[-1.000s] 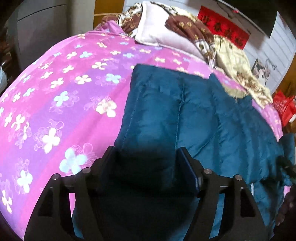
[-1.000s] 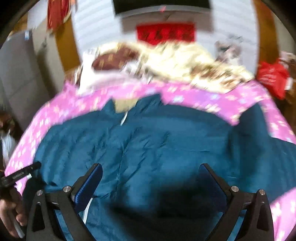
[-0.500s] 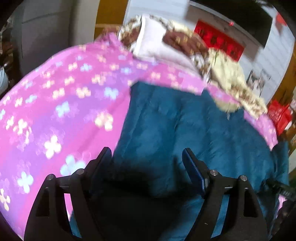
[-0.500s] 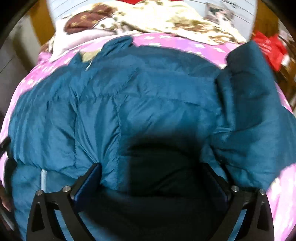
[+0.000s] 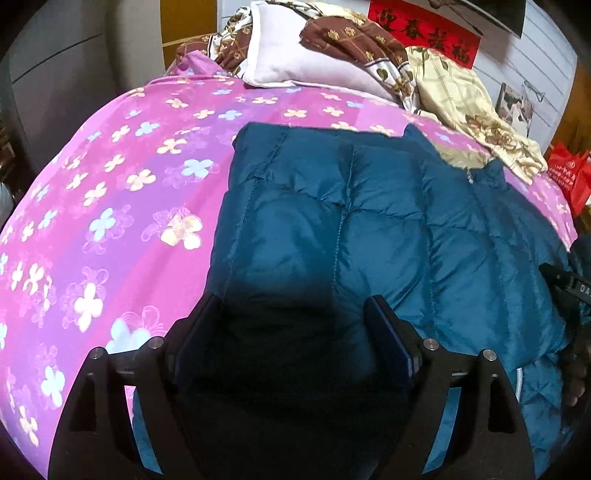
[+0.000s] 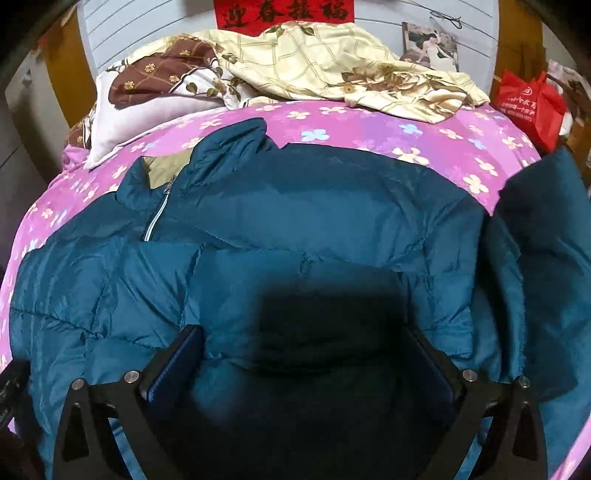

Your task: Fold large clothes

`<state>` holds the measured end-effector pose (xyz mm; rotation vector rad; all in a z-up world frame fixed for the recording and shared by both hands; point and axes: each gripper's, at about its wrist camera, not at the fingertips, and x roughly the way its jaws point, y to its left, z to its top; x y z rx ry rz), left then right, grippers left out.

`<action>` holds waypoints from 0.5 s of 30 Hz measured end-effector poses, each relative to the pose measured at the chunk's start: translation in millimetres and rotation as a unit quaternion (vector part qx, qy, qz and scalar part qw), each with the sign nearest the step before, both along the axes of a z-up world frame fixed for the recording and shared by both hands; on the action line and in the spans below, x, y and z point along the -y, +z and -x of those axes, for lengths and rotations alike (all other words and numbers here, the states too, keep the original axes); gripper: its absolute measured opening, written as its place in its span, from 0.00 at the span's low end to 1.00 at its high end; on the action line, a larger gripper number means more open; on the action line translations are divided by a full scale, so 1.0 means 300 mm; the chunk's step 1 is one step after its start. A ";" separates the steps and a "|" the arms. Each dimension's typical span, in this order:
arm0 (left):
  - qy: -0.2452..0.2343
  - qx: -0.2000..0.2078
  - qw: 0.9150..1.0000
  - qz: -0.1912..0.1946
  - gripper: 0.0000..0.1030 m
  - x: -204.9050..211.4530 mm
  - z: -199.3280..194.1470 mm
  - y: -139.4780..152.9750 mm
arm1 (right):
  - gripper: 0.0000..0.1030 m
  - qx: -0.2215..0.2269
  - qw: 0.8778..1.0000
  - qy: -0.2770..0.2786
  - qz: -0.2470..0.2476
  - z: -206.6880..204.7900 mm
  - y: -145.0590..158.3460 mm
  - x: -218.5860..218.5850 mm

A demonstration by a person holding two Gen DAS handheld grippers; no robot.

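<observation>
A teal jacket [image 6: 303,229] is lying spread across the bed [image 5: 110,229], on its pink flowered sheet, collar toward the far end. I am holding my left tongs [image 5: 291,343] released over the jacket's left part, and my right tongs [image 6: 306,362] released over its middle; neither is gripping any fabric.

At the far end a white pillow [image 5: 295,62] is leaning under a heap of brown and cream quilt [image 6: 314,70]. Behind it a red banner [image 6: 284,13] and a photo [image 6: 430,48] are hanging on the wall. A red bag [image 6: 528,103] is sitting off the far right corner.

On the right, a sleeve [image 6: 543,251] is bunching up and blocking my view of the sheet beyond it. My tongs' own shadow is darkening the jacket between the fingers, so the quilting there is hard to make out. The jacket's near hem is running out of view below both tongs.
</observation>
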<state>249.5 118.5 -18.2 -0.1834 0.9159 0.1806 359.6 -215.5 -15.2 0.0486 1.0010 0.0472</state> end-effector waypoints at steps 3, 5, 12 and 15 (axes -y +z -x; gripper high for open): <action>0.004 0.030 1.000 0.010 0.80 0.001 0.046 0.042 | 0.99 0.065 0.998 0.007 -0.008 0.108 0.112 -0.012; -0.004 0.039 0.999 0.006 0.80 0.019 0.060 0.047 | 1.00 0.093 0.995 0.025 -0.027 0.183 0.148 -0.016; -0.023 0.020 0.999 -0.008 0.80 0.068 0.071 0.023 | 0.95 -0.010 0.999 0.025 -0.030 0.238 0.038 0.047; -0.027 0.038 0.999 0.000 0.80 0.071 0.106 0.055 | 0.95 0.071 0.997 0.003 -0.031 0.339 0.169 0.195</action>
